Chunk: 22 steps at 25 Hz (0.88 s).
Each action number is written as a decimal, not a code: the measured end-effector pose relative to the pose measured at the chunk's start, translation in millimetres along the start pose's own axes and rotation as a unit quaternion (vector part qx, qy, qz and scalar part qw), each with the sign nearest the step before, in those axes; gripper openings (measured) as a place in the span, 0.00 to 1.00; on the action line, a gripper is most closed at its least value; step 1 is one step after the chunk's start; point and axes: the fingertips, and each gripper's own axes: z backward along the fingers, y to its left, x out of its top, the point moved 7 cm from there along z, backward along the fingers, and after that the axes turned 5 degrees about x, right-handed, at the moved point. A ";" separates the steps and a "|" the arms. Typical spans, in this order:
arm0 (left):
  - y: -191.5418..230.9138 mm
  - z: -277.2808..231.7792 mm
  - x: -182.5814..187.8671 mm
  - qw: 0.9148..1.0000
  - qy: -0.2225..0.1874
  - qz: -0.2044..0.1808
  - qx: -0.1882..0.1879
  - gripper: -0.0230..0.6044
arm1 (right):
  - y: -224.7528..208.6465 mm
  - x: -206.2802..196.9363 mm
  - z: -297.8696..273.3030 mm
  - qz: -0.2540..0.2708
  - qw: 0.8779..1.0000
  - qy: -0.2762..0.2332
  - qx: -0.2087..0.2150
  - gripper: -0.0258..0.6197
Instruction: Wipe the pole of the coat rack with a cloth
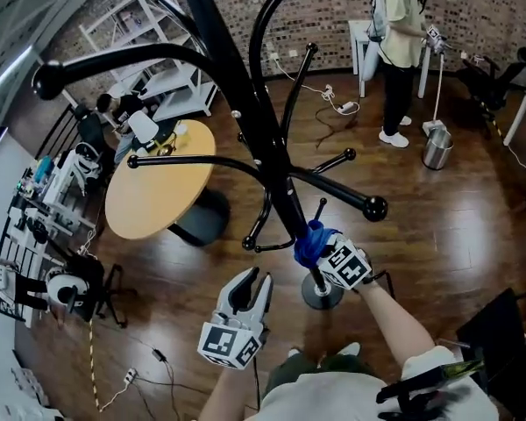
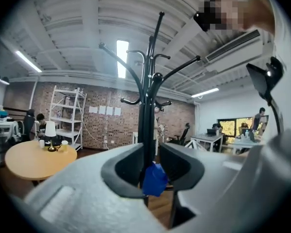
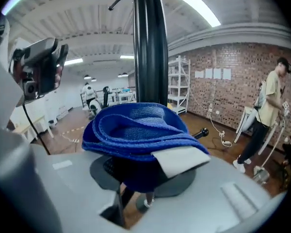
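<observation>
We read no text anywhere. Black-and-white marker cubes (image 1: 232, 345) on left claw (image 1: 252, 283) and right claw (image 1: 316, 246): patterns only. White tag (image 3: 179, 160) on blue knitted cloth (image 3: 136, 130): blank. White paper sheets (image 3: 213, 74) on brick wall (image 3: 235, 89): illegible.

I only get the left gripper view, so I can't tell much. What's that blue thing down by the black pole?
Observer: A folded blue cloth. The right gripper is shut on it, right at the pole.
Operator: Is it high up or low down?
Observer: Low down, just above the round base on the floor.
Operator: Is my gripper touching the pole?
Observer: No. The head view shows the left gripper off to one side of the pole and apart from it, with its jaws open and empty.
</observation>
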 end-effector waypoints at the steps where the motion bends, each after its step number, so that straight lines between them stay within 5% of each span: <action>1: -0.6 1.0 1.8 1.000 -0.001 -0.002 0.000 0.20 | 0.0 -0.8 -1.4 -0.010 1.000 -0.015 -0.002 0.22; 4: -7.8 3.0 9.0 1.000 -0.012 -0.006 -0.005 0.20 | 15.3 13.6 29.5 -0.010 0.994 -0.108 -0.029 0.21; 7: -17.0 11.0 16.7 0.999 -0.041 -0.011 -0.014 0.20 | 56.8 42.8 100.8 -0.004 0.970 -0.240 -0.044 0.21; 10: -17.0 22.2 24.7 0.998 -0.066 -0.009 -0.020 0.14 | 99.4 73.3 159.7 0.027 0.947 -0.315 -0.061 0.21; 22: -3.0 53.1 -23.2 0.996 -0.013 0.025 -0.080 0.13 | 195.3 50.4 177.5 -0.003 0.940 -0.335 -0.071 0.21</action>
